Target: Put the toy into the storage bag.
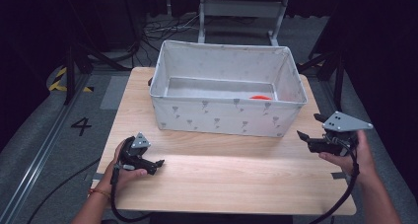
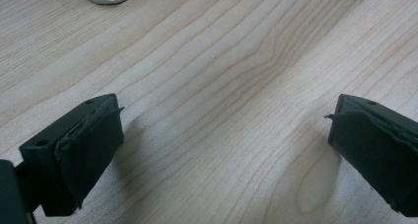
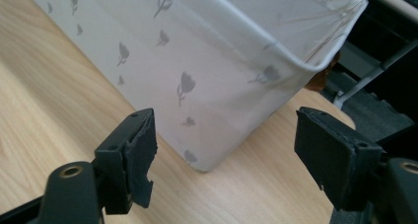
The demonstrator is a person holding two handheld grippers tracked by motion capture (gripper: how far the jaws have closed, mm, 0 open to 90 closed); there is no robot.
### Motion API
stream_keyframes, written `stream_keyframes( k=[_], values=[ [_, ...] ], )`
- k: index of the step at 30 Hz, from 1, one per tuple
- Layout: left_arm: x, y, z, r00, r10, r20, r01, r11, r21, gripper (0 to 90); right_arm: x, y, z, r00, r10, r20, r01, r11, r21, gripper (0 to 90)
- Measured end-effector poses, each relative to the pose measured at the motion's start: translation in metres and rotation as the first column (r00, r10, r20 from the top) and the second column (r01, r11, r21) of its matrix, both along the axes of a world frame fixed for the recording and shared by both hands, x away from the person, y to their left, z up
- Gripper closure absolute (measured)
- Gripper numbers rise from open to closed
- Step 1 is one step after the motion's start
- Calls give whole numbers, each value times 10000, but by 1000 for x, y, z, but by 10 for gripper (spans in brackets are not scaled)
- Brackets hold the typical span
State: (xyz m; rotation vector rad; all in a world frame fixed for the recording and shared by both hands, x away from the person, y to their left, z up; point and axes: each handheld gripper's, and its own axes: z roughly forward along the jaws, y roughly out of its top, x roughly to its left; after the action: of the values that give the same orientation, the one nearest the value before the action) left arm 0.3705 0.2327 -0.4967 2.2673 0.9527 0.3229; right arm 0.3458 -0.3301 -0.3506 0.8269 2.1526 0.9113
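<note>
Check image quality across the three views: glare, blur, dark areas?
High view: bright glare band on the table, dark surroundings. Left gripper view: jaws near the lens soft, wood grain sharp, jaw shadows on the wood. Right gripper view: fabric box slightly washed out, jaws mildly blurred.

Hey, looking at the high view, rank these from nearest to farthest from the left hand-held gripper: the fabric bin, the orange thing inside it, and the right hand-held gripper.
From the left hand-held gripper, at the table's near left:
1. Fabric bin, just beyond it, mid-table.
2. Orange thing, inside the bin, on its floor toward the right.
3. Right hand-held gripper, at the table's right edge.
</note>
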Motion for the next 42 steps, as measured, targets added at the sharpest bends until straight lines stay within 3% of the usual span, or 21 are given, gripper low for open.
stream_keyframes(
  k=[14, 21, 29, 37, 39, 42],
  values=[
    [0, 0, 0, 10000, -2, 1, 2, 10000, -2, 6, -1, -9, -45, 9959, -172, -886, 131, 9988, -463, 240],
    [0, 0, 0, 10000, 1, -1, -1, 10000, -3, 6, -4, -16, -77, 9884, -338, -1482, 275, 9986, -442, 238],
    [0, 0, 0, 10000, 2, -1, -2, 10000, -3, 6, -10, -29, -110, 9754, -507, -2146, 553, 9983, 157, 221],
    [0, 0, 0, 10000, -2, -2, 2, 10000, -1, 6, -17, -39, -132, 9634, -470, -2640, 689, 9949, 741, 215],
    [0, 0, 0, 10000, 3, 0, -3, 10000, -5, 6, -21, -45, -140, 9565, -483, -2875, 886, 9877, 1287, 215],
    [0, 0, 0, 10000, -5, -3, 5, 10000, -1, 6, -23, -49, -147, 9478, -505, -3149, 1051, 9817, 1589, 192]
  ],
)
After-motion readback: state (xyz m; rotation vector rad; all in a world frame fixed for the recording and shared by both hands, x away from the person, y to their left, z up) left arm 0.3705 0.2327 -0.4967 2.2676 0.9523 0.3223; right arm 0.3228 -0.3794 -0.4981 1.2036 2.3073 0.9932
